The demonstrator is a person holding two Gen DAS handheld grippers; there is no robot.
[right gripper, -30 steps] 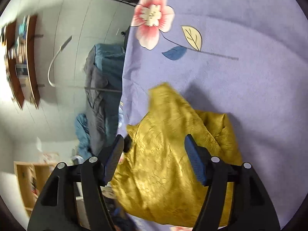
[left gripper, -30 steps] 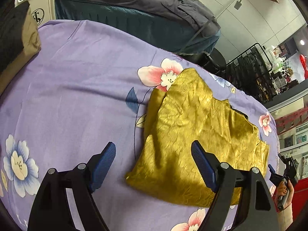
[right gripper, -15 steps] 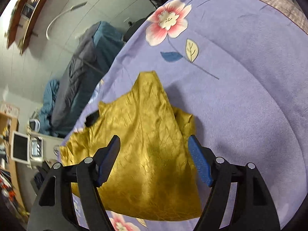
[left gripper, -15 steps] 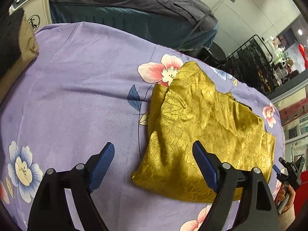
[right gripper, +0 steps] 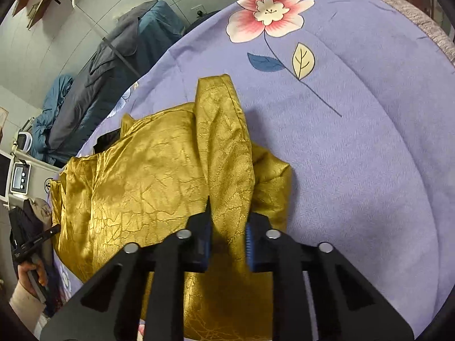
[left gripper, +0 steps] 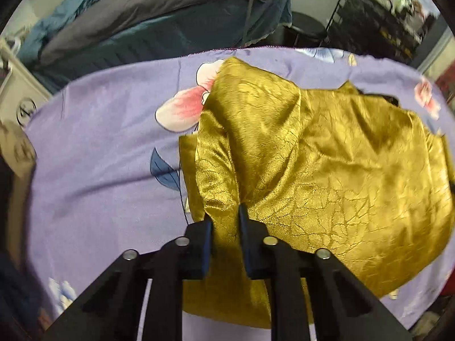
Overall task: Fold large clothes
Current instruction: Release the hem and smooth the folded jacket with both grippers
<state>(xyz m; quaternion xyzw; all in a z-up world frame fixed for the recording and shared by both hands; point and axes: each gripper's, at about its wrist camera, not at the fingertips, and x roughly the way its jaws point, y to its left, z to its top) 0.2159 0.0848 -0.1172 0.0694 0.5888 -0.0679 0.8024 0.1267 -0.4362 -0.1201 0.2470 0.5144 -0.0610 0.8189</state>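
Left gripper [left gripper: 224,221] and right gripper [right gripper: 227,218] each clench a raised fold of the crinkled mustard-gold satin garment [left gripper: 327,170], which lies on the lilac floral-print sheet [right gripper: 369,156], bare sheet bordering its edges.

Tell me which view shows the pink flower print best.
The right wrist view: the pink flower print lies whole and sharp on the purple sheet, clear of the gold garment. In the left wrist view a pink flower is blurred and partly under the garment.
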